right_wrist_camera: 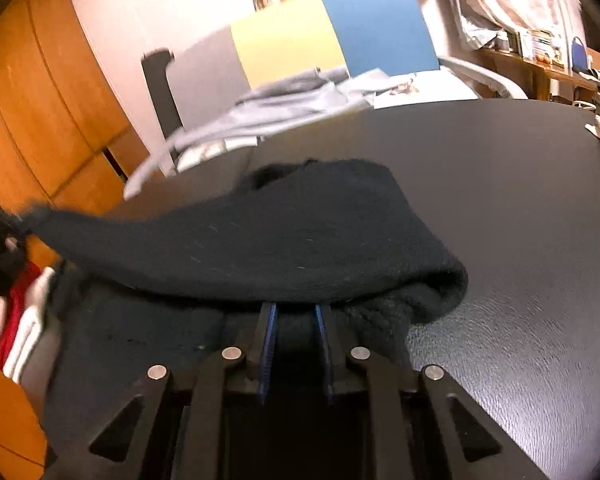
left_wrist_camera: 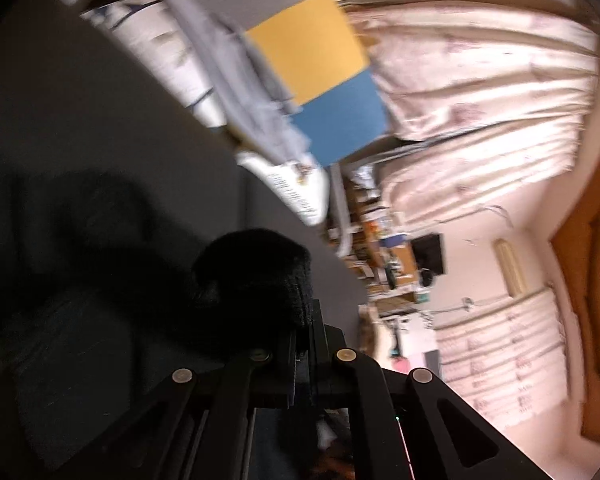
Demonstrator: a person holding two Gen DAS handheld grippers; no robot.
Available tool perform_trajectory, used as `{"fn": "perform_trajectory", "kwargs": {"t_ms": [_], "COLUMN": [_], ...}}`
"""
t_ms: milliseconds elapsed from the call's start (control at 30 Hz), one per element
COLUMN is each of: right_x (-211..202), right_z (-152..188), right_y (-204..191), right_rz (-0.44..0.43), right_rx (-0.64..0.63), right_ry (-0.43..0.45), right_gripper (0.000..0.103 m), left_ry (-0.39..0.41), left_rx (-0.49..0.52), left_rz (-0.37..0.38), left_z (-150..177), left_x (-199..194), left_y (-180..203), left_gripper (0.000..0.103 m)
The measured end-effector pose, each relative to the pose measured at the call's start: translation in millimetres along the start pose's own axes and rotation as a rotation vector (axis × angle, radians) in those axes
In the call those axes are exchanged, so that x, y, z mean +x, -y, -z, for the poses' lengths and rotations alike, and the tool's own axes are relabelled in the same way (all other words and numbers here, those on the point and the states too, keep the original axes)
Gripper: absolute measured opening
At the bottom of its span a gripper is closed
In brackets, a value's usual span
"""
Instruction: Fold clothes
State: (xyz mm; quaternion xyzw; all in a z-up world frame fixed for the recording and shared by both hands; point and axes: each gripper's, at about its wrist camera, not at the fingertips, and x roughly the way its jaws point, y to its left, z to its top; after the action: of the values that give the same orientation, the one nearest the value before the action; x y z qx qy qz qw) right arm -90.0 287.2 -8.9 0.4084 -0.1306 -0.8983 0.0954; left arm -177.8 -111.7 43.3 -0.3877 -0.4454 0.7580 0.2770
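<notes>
A dark textured surface (right_wrist_camera: 520,208) carries a black knit sweater (right_wrist_camera: 284,236), half doubled over itself. The right gripper (right_wrist_camera: 296,312) pinches its near edge between its fingers; the left gripper (left_wrist_camera: 300,336), fingers pressed together on a bunched fold, lifts the far end. The fold looks midway, with flattening and further folds left. Grey clothes (right_wrist_camera: 284,104) wait behind.

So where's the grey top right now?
The grey top lies crumpled past the table's far edge, in front of the yellow-and-blue panel, beyond the black sweater both grippers hold.
</notes>
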Motion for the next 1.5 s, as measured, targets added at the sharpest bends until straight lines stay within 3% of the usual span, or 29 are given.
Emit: {"fn": "perform_trajectory", "kwargs": {"t_ms": [100, 200, 367, 533, 667, 800, 867, 933, 1100, 1267, 1367, 1500], "right_x": [0.3, -6.3, -10.7, -8.5, -16.3, -40.4, -60.0, -75.1, -60.7, 26.2, 72.3, 100.0], "right_z": [-7.7, -9.4, 0.4, 1.2, 0.8, 18.7, 21.8, 14.7, -49.1, -133.6, -154.7, -146.6], "right_y": [14.9, 35.0, 53.0, 51.6, 38.1, 14.7, 18.5, 33.2, 56.0, 53.2, 50.3, 38.3], "right_rz": [0.031, 0.134, 0.192, 0.16, 0.163, 0.223, 0.171, 0.108, 0.045, 0.044, 0.041, 0.021], "right_rx": [0.097, 0.209, 0.299, 0.272, 0.108, -0.111, -0.088, 0.027, 0.107, -0.028, -0.113, -0.213], "right_ry": [0.046, 0.104, 0.113, 0.081, -0.019, -0.07, -0.028, 0.031, 0.069, -0.143, -0.281, -0.379], "right_gripper": [0.014, 0.014, 0.014, 0.017, 0.026, 0.026, 0.026, 0.026, 0.03, 0.031, 0.031, 0.031], "left_ry": [0.03, 0.045, -0.01, -0.03, 0.002, -0.006, 0.003, 0.02, 0.048, 0.065, 0.065, 0.064], "left_rx": [0.09, 0.151, 0.095, 0.038, 0.047, 0.068, 0.065, 0.052, 0.069, 0.099, 0.072, 0.074], "left_rz": [-0.006, -0.08, -0.229, -0.374, -0.344, -0.342, -0.337, -0.329, -0.314, -0.303, -0.269, -0.26], "left_z": [-6.6, -2.9, 29.0, 62.2, 69.3, 66.5, 66.7, 66.6, 68.5, 69.0, 67.4, 66.5], "left_x": [-10.0, -14.5, 0.2, 10.9, 5.6, 8.4, 8.8, 10.1, 11.3, 13.6, 12.1, 13.1], "left_y": [26.3, 26.5, -31.2, -90.4, -102.2, -100.5, -101.8, -101.8, -103.4, -104.5, -110.2, -111.3], "left_gripper": [0.005, 0.005, 0.005, 0.005, 0.008, 0.008, 0.008, 0.008, 0.008, 0.008, 0.008, 0.008]}}
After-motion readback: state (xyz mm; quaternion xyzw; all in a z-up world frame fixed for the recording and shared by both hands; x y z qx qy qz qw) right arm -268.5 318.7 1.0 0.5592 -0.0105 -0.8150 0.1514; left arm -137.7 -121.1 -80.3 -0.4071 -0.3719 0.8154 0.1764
